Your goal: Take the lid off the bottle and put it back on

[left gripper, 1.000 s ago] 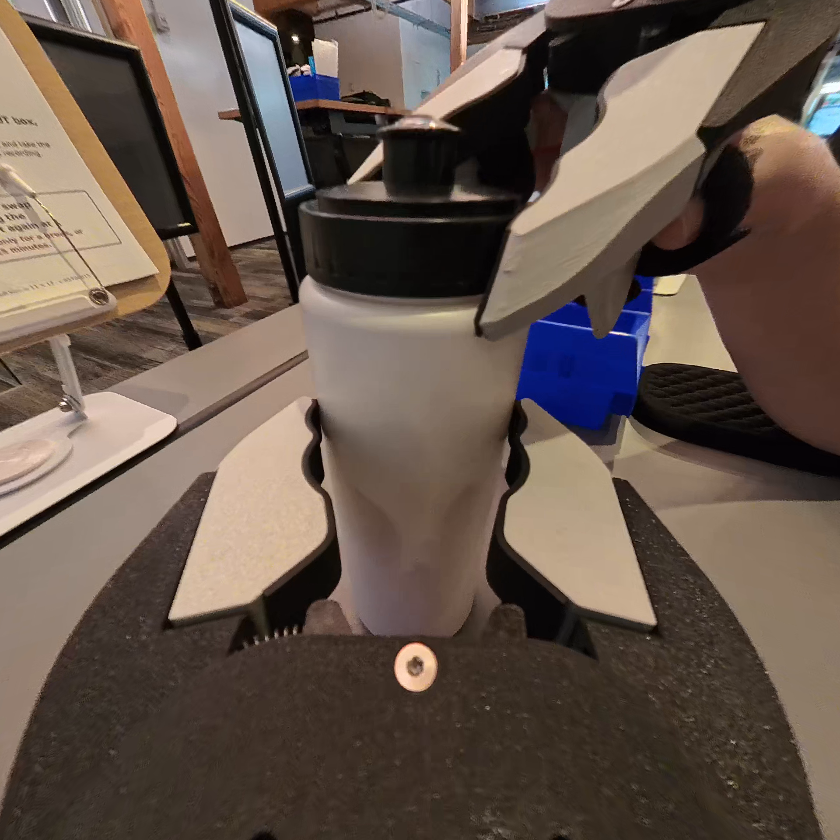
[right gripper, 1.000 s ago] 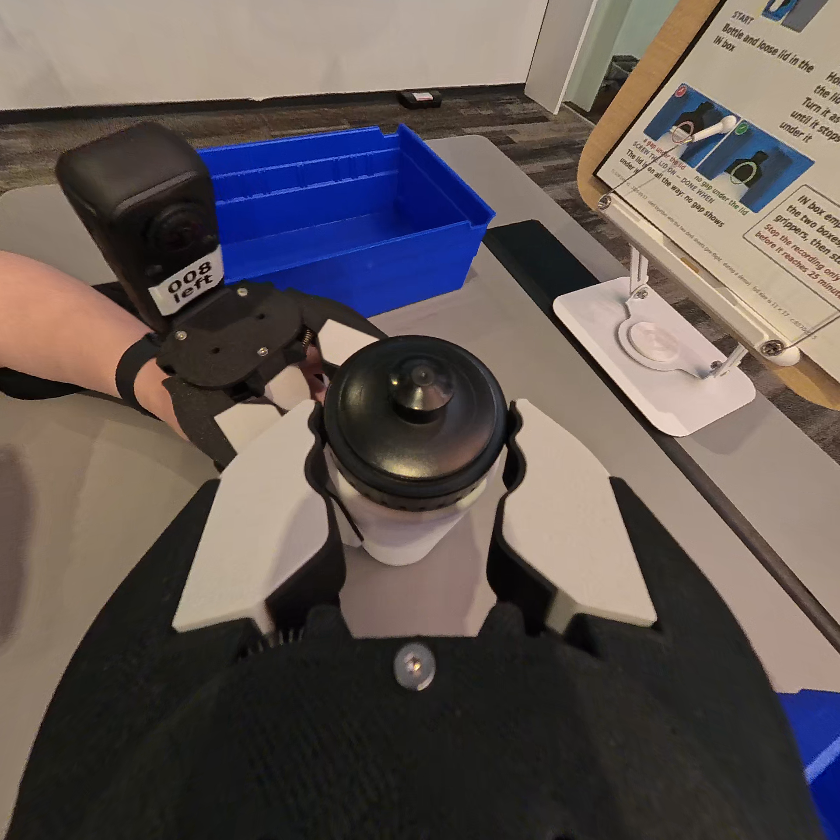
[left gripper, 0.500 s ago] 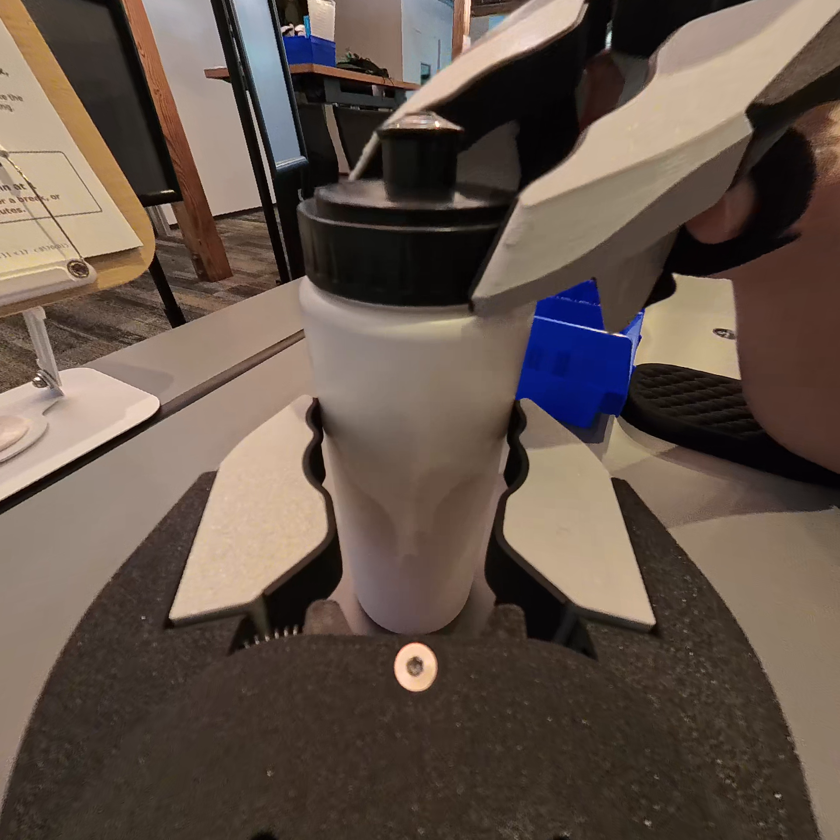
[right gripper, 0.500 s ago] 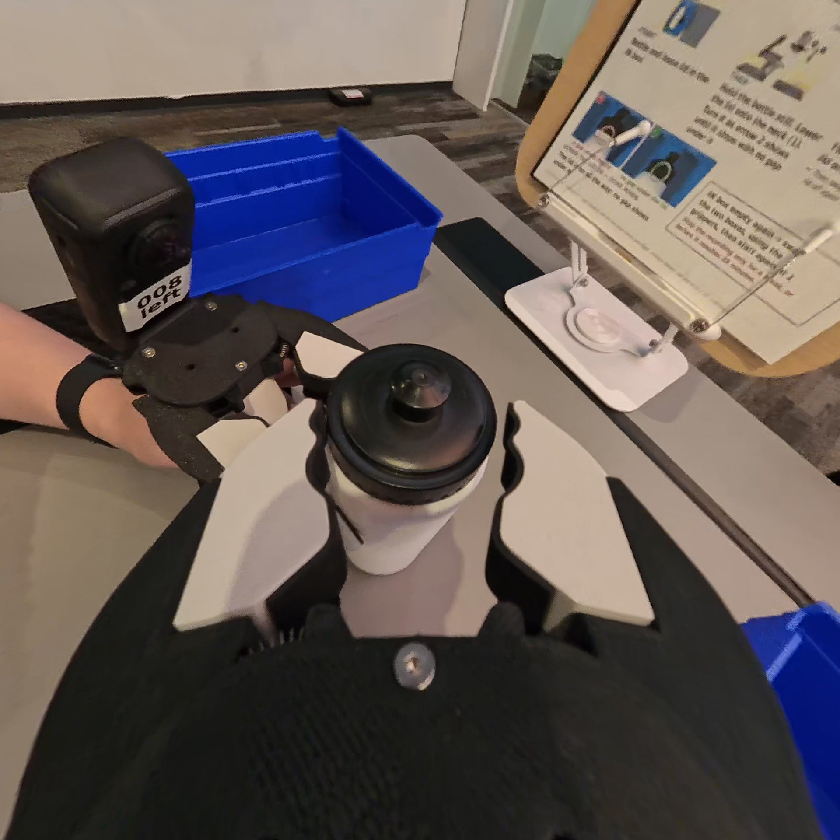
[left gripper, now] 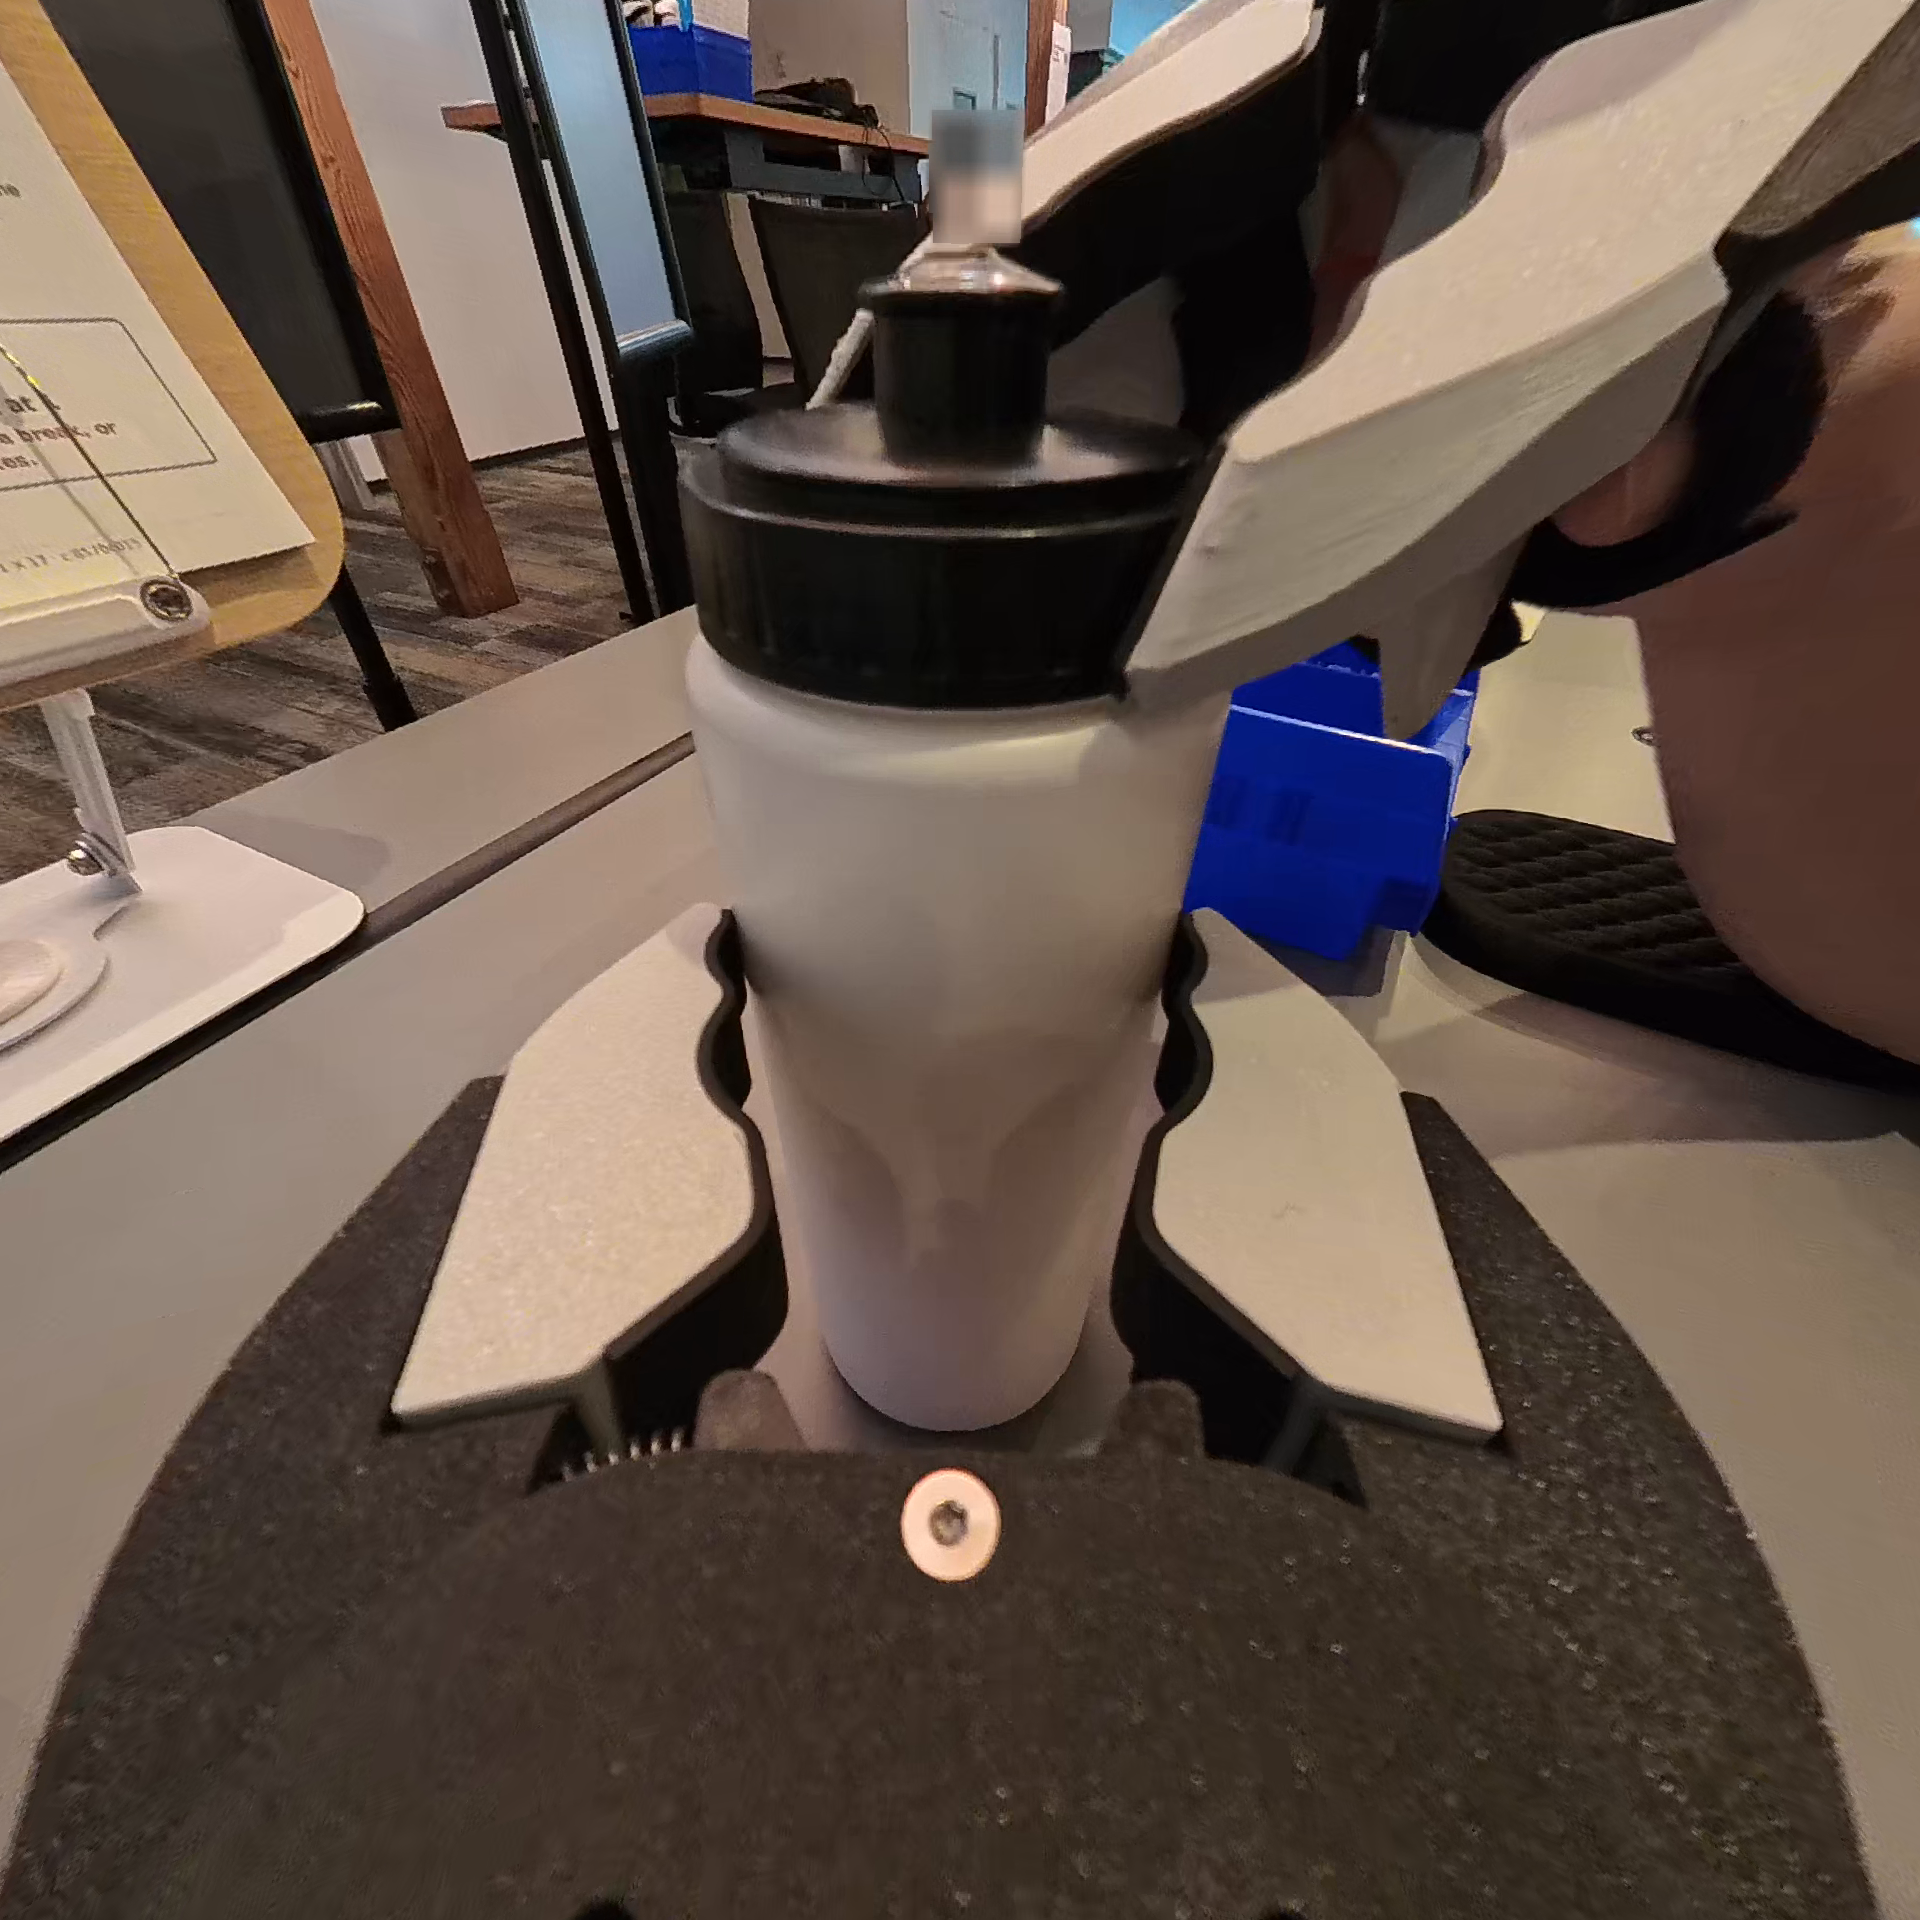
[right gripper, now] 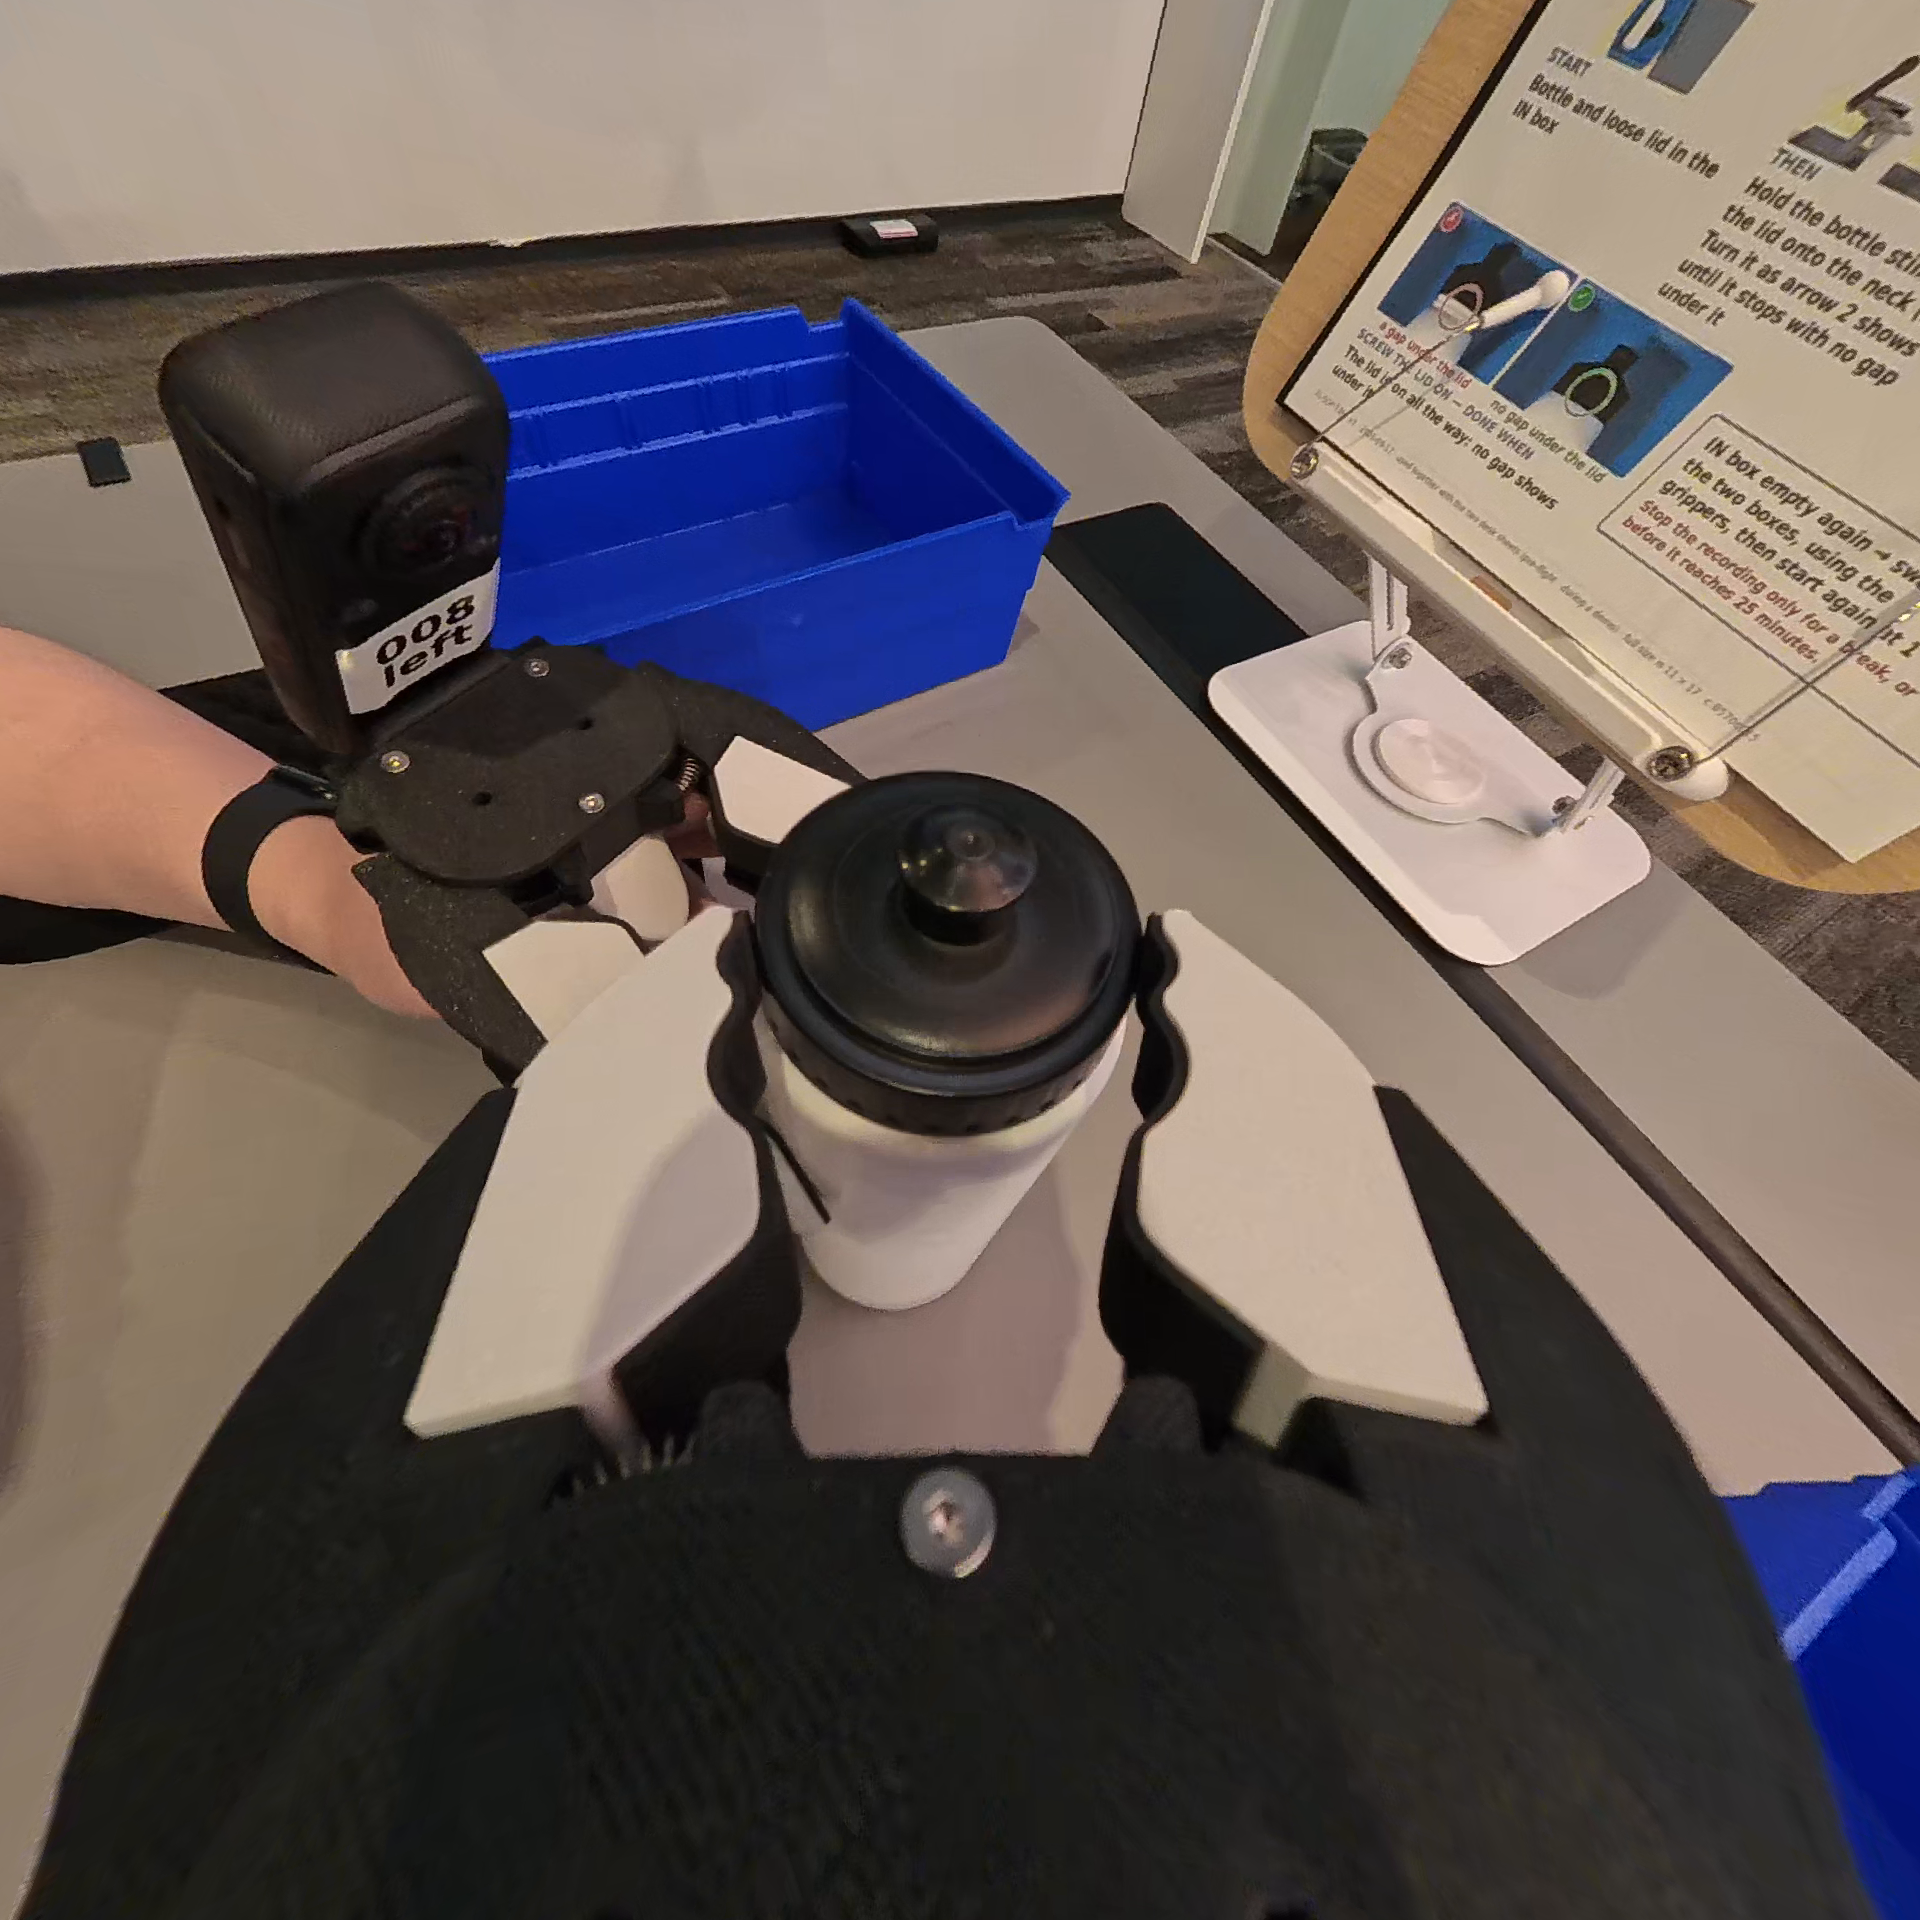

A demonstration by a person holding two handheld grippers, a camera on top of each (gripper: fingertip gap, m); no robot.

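Note:
A white bottle stands upright on the grey table with a black lid on its neck. My left gripper is shut on the bottle's body, one finger on each side. My right gripper comes down from above, shut on the lid, with its fingers against the rim. In the left wrist view its near finger touches the lid's right side. The bottle body shows below the lid. The left gripper reaches in from the left, its fingertips partly hidden.
An empty blue bin stands behind the bottle and also shows in the left wrist view. An instruction board on a white stand is at the right. A black mat lies under the person's forearm. Another blue bin's corner is near right.
The right gripper turned about the lid half a second ago and is now back near its earlier angle. The left view has swung, so the board slid left. Both grips hold.

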